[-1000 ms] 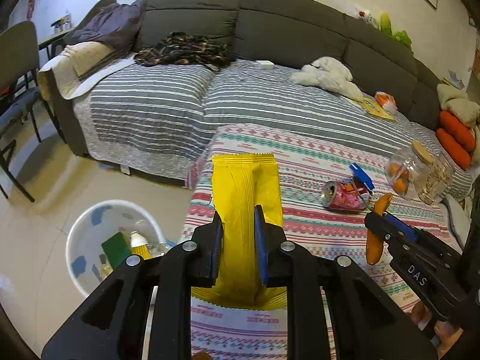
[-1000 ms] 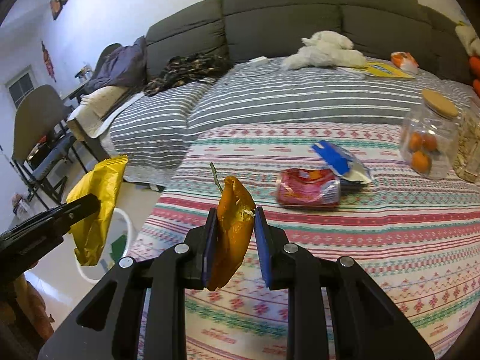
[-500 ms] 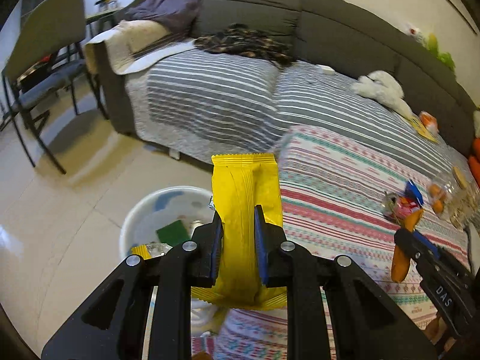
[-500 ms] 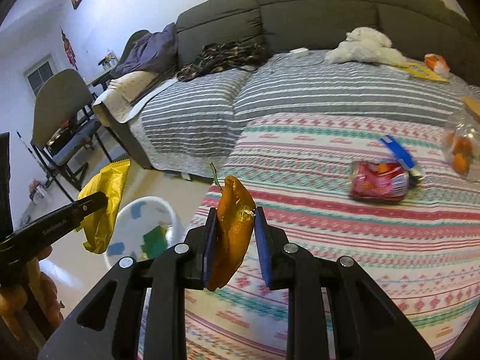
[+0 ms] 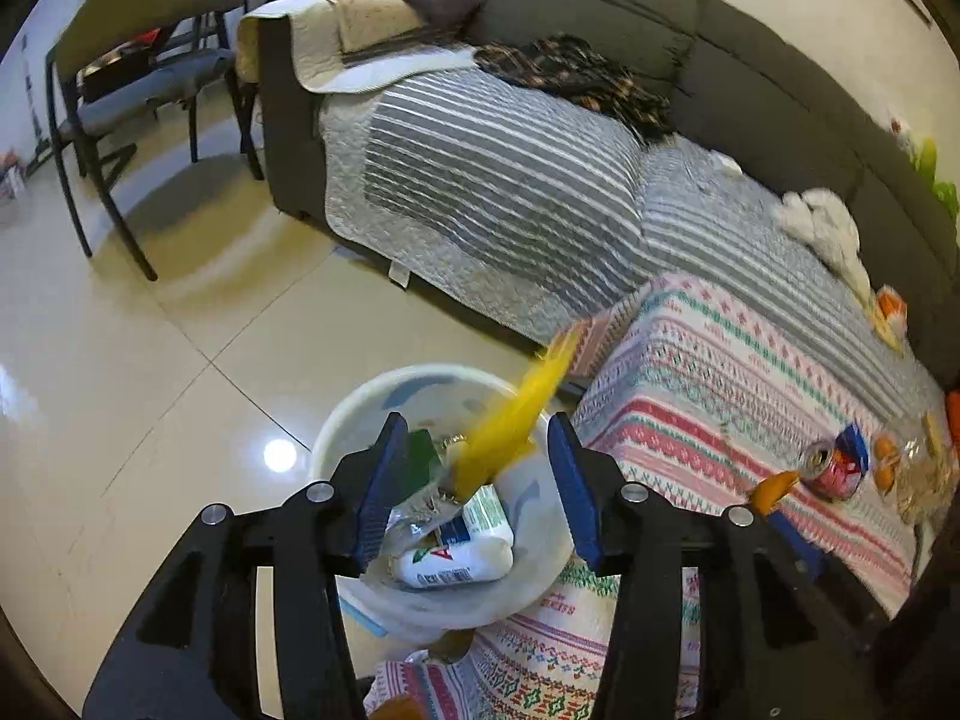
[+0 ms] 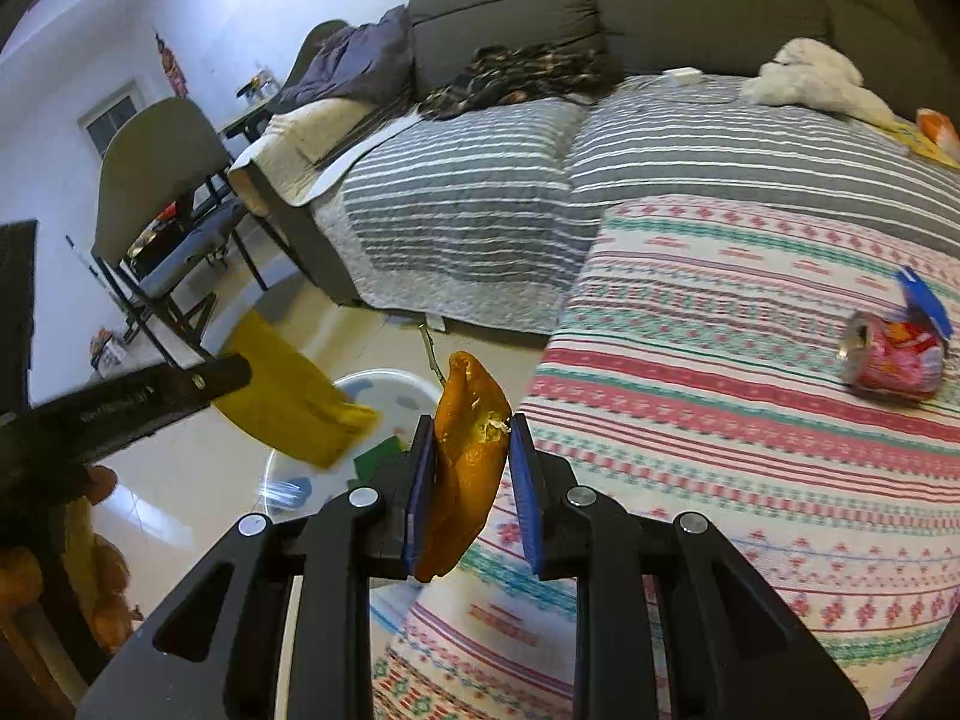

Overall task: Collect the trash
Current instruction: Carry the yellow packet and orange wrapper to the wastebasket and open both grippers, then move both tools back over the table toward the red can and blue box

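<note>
My left gripper [image 5: 474,480] is open above the white trash bin [image 5: 360,408] on the floor. The yellow wrapper [image 5: 510,420] is loose between its jaws, blurred, dropping into the bin; it also shows in the right wrist view [image 6: 288,396] over the bin [image 6: 384,384]. The bin holds a white packet [image 5: 462,552] and green trash. My right gripper [image 6: 468,474] is shut on an orange peel [image 6: 465,450], held at the edge of the patterned table cloth [image 6: 750,420]. A crushed red can [image 6: 894,360] and a blue wrapper [image 6: 924,300] lie on that cloth.
A grey sofa with a striped cover [image 5: 510,180] stands behind the table. A chair [image 5: 132,60] stands on the tiled floor at the left. A jar with oranges [image 5: 912,468] stands on the table by the can. A white plush toy [image 6: 810,78] lies on the sofa.
My left gripper swung left over the bin and opened, letting go of the yellow wrapper, which is falling. My right gripper moved left toward the table edge, still holding the peel.
</note>
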The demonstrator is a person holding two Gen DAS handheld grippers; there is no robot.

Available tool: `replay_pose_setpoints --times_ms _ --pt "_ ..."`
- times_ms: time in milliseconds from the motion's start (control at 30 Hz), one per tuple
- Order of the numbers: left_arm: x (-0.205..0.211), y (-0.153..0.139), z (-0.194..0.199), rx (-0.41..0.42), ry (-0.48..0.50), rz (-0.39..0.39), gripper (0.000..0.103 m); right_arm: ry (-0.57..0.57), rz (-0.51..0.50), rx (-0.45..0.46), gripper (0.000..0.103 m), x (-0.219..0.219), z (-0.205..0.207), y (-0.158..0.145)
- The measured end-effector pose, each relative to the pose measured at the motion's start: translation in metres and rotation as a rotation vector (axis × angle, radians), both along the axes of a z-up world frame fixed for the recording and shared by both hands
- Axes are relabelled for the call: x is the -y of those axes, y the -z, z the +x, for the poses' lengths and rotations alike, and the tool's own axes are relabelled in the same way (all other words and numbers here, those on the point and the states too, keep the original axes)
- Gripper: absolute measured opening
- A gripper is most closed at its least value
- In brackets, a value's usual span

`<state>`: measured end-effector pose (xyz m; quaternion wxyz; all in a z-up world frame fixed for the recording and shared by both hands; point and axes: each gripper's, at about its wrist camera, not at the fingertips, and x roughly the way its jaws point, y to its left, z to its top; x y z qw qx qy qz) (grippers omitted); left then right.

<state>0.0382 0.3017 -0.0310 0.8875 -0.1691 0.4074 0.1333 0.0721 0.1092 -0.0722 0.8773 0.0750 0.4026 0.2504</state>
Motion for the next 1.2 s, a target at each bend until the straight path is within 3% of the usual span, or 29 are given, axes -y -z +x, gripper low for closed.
replay_pose_setpoints --times_ms 533,567,600,700,867,1100,1200 --pt "-0.055 -0.026 -0.024 0.081 -0.151 -0.041 0.047 -0.134 -0.023 -0.014 0.027 -0.097 0.01 0.012" --pt "-0.058 -0.026 -0.026 0.084 -0.159 -0.039 0.048 -0.142 -0.028 -0.014 0.032 -0.104 0.01 0.012" --pt "-0.06 -0.027 -0.028 0.087 -0.164 -0.038 0.049 -0.145 -0.032 -0.014 0.047 -0.108 0.011 0.012" --pt "-0.064 -0.031 -0.033 0.097 -0.185 -0.015 0.051 -0.12 -0.045 0.003 0.073 -0.115 0.012 0.009" --pt "-0.063 -0.035 -0.036 0.108 -0.205 0.037 0.062 -0.049 -0.091 0.034 0.093 -0.108 0.013 0.002" --pt "-0.036 -0.039 -0.037 0.114 -0.242 0.193 0.096 0.065 -0.144 0.065 0.096 -0.076 0.019 -0.009" --pt "-0.015 -0.042 -0.034 0.118 -0.248 0.298 0.096 0.108 -0.167 0.092 0.096 -0.062 0.02 -0.015"
